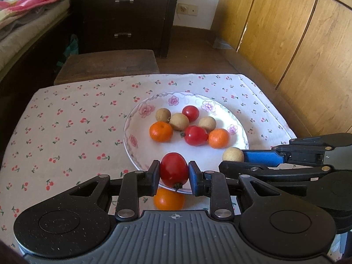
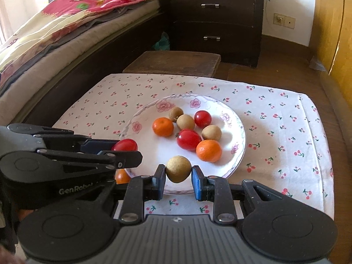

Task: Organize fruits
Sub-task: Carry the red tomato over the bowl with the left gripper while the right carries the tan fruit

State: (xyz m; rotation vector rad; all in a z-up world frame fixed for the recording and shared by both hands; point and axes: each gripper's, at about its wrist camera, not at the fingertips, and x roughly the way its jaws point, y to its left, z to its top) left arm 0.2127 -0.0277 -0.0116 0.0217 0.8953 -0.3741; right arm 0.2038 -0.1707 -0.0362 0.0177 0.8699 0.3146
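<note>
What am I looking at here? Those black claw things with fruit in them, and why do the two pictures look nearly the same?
They are two hand-held grippers, each a pair of fingers that a person squeezes shut; no robot arm is involved. Each carries its own wide-angle camera looking forward along its fingers, so you get one picture per hand.

In the left hand's picture, the left gripper is shut on a red tomato. The right gripper reaches in from the side.

In the right hand's picture, that right gripper is shut on a tan round fruit.

Below them is a table under a cherry-print cloth with a flowered plate. On the plate lie two oranges, two tomatoes and three tan fruits. One more orange sits on the cloth beside the plate's near rim.
</note>
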